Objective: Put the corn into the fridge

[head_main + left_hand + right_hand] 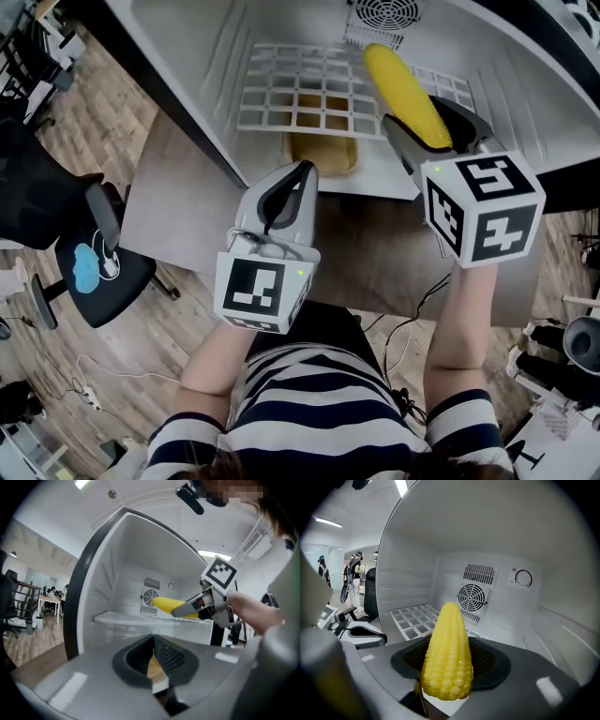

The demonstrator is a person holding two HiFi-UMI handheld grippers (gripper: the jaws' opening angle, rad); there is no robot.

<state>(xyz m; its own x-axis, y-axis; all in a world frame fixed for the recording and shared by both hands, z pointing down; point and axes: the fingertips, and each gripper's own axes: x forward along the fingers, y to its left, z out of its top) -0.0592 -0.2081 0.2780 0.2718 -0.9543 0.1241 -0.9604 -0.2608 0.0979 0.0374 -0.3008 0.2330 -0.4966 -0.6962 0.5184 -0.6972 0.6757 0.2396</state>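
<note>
A yellow ear of corn [405, 94] [447, 653] [169, 605] is clamped by its thick end in my right gripper [433, 131], tip pointing into the open white fridge [187, 56]. The corn hangs above the fridge's white wire shelf [300, 89] [415, 618], near the fan grille [471, 597] on the back wall. My left gripper [292, 183] [153, 660] is shut with nothing in it, held outside the fridge opening, left of and lower than the right one.
A brownish tray or patch [323, 150] shows under the shelf. The fridge stands on a grey table [187, 216]. An office chair [89, 262] is on the wooden floor at left. The dark fridge door frame [77, 602] borders the opening.
</note>
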